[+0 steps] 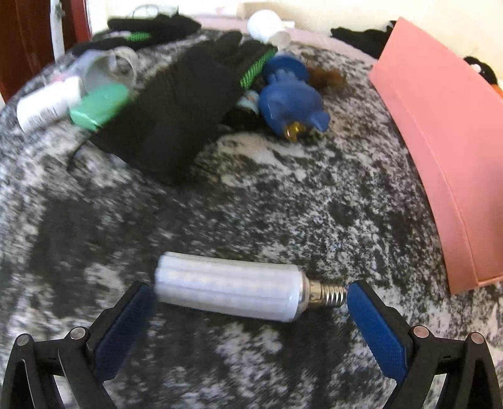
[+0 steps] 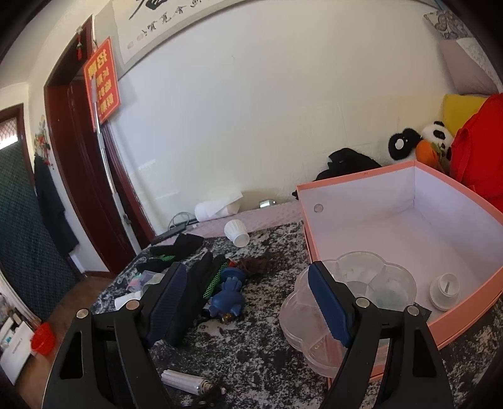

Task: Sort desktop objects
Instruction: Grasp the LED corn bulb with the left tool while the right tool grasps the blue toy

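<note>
A white LED corn bulb [image 1: 229, 291] with a metal screw base lies on its side on the mottled grey-black cloth [image 1: 283, 204]. My left gripper [image 1: 248, 291] is open, and the bulb lies lengthwise between its blue pads, one at each end. In the right wrist view my right gripper [image 2: 248, 272] is open above the table with nothing between its fingers. A clear flower-shaped container [image 2: 377, 283] sits over the near left corner of the pink box [image 2: 355, 177], just behind the right finger. The bulb [image 2: 185, 382] shows at the bottom there.
A black glove [image 1: 176, 103], a blue toy [image 1: 289, 97], a green object [image 1: 100, 105], a white bottle [image 1: 47, 105] and a white cup [image 1: 267, 26] clutter the far side. The pink box [image 1: 446, 141] stands on the right; a small white round piece [image 2: 444, 288] lies inside.
</note>
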`<move>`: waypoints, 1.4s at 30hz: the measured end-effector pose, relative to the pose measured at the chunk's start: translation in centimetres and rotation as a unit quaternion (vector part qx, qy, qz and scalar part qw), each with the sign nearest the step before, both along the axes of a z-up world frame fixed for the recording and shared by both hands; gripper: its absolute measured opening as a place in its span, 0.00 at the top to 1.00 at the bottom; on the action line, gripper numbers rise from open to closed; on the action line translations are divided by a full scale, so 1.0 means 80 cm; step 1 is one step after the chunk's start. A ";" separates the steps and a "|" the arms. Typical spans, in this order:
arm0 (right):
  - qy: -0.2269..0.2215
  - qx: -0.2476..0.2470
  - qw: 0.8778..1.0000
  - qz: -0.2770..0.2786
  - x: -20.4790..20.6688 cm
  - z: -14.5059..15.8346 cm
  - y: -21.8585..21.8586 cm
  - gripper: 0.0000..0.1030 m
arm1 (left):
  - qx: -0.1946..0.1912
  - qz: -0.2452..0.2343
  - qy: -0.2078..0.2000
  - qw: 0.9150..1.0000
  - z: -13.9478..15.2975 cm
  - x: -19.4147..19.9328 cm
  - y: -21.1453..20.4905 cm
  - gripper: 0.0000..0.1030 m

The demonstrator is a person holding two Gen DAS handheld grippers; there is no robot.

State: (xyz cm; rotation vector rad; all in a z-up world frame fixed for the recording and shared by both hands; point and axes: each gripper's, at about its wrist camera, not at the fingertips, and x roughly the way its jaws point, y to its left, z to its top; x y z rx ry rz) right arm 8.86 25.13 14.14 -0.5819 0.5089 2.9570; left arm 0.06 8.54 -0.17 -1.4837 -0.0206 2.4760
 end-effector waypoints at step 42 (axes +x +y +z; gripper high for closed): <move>-0.103 0.015 0.993 0.057 -0.126 -0.060 -0.074 0.23 | 0.019 0.055 0.115 0.992 0.070 0.009 -0.165 0.02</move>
